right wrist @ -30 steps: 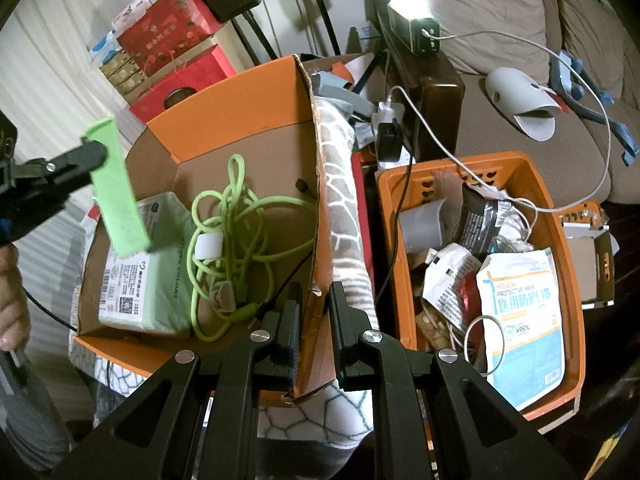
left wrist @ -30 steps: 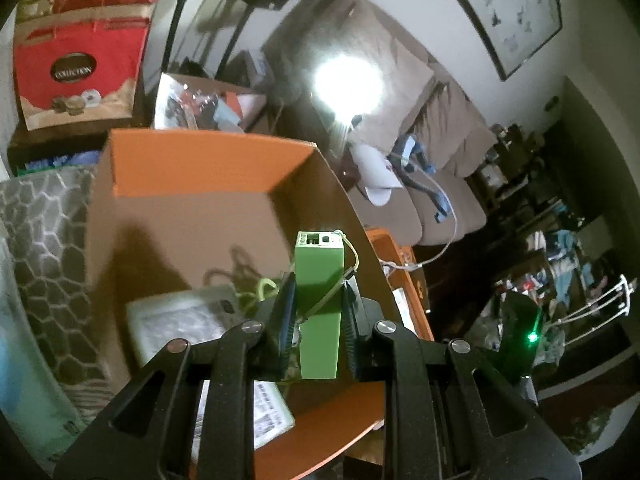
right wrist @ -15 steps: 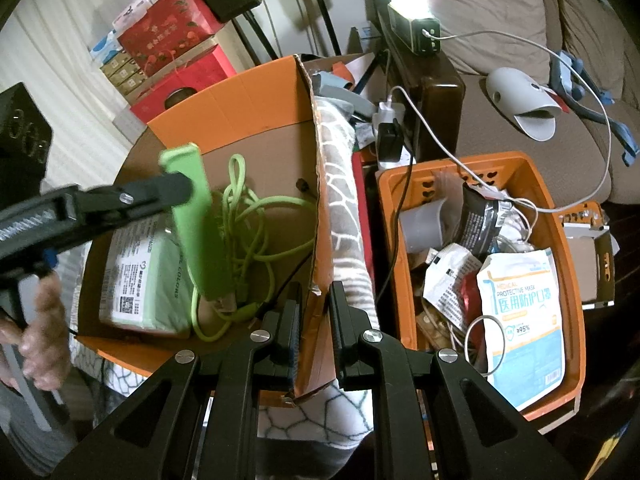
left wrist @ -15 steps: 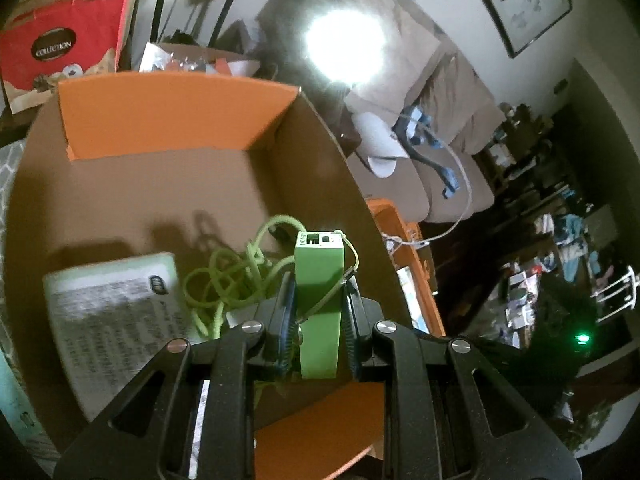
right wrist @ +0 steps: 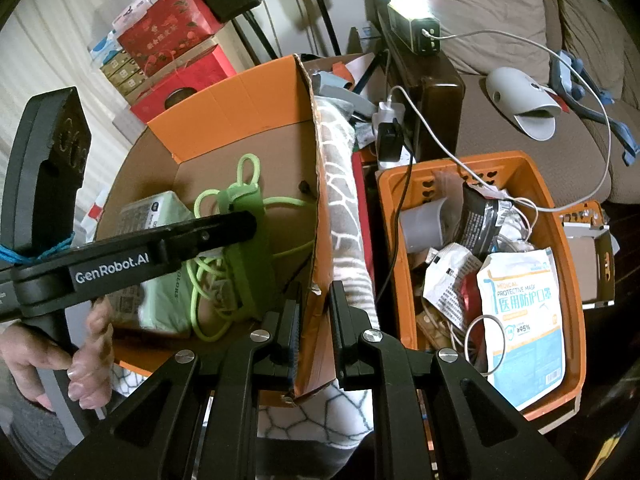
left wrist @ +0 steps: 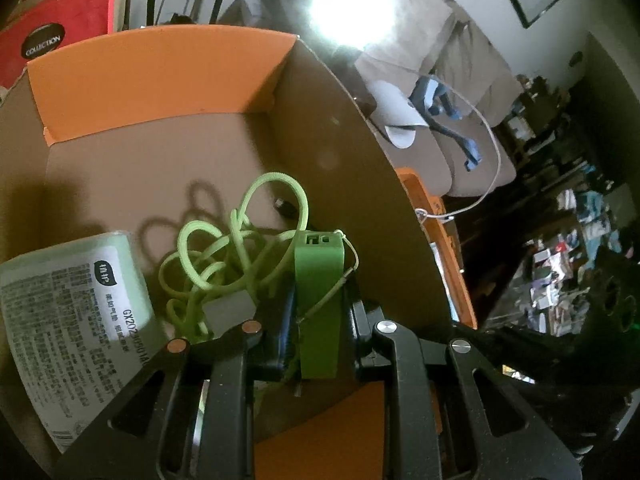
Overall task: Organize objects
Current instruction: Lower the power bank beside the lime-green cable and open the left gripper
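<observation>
An orange cardboard box (left wrist: 160, 80) (right wrist: 240, 104) holds a tangled lime-green cable (left wrist: 224, 248) (right wrist: 208, 280) and a pale green labelled packet (left wrist: 72, 312) (right wrist: 160, 216). My left gripper (left wrist: 318, 320) (right wrist: 244, 228) is shut on a green power bank (left wrist: 318, 280) (right wrist: 250, 264). The power bank points port end forward, low inside the box, over the cable. A thin cord loops off the power bank's side. My right gripper (right wrist: 314, 320) is shut on the box's right wall, which stands between its fingers. A hand (right wrist: 80, 356) holds the left gripper's handle.
An orange plastic basket (right wrist: 576, 320) to the right of the box holds a mask packet (right wrist: 524, 320), wrappers and wires. A patterned grey cloth (right wrist: 340, 208) lies between box and basket. Behind them are red gift boxes (right wrist: 172, 32), a bright lamp (right wrist: 412, 4) and a sofa (right wrist: 500, 32).
My left gripper has carried the power bank from above the box's left edge down into the box, over the cable. The right gripper has kept still on the wall.
</observation>
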Demonstrator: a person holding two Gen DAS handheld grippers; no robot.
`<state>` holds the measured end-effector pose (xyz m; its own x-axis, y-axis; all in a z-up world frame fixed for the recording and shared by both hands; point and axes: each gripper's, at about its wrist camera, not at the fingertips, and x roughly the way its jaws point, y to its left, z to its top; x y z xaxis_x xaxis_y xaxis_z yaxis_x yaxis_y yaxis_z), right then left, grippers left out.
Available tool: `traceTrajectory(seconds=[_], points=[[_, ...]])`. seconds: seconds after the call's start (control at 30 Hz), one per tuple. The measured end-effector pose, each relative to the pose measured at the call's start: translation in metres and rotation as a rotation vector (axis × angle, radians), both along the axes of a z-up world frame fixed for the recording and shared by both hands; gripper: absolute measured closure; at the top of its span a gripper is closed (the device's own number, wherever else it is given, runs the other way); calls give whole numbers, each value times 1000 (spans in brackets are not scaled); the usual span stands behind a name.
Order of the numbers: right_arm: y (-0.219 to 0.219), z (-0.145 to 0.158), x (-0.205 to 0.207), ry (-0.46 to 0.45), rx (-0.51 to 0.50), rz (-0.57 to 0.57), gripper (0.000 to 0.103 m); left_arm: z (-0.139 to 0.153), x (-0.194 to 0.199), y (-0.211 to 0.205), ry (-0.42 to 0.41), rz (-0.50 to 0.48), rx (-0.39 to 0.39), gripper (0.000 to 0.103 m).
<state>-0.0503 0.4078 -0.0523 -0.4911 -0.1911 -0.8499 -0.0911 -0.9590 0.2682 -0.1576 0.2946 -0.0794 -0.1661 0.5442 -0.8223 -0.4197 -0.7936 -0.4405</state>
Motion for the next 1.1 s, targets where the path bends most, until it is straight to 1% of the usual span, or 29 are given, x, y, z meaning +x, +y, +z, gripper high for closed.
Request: traceTrajectory(seconds=[0.13, 0.2, 0.27, 0.33, 0.4, 0.57, 0.67, 0.8, 1.1], points=[[0, 0, 0, 0, -1, -1, 91, 6, 4, -2, 9, -13, 6, 83], [0, 0, 0, -1, -3, -2, 91, 11, 5, -3, -2, -22, 14, 75], [0, 0, 0, 0, 0, 0, 91, 17, 6, -6, 9, -22, 24, 71], [0, 0, 0, 0, -1, -1, 91, 24, 6, -11, 28, -20, 20, 67], [0, 0, 0, 0, -2, -1, 91, 33, 9, -19, 49, -17, 23, 57], [0, 0, 0, 0, 0, -1, 91, 53, 18, -34, 126, -23, -4, 44], [0, 0, 0, -1, 0, -1, 91, 62, 22, -40, 148, -29, -21, 43], [0, -1, 0, -1, 1, -2, 91, 68, 27, -44, 190, -27, -71, 40], [0, 0, 0, -1, -1, -2, 91, 64, 34, -50, 226, -19, -140, 39]])
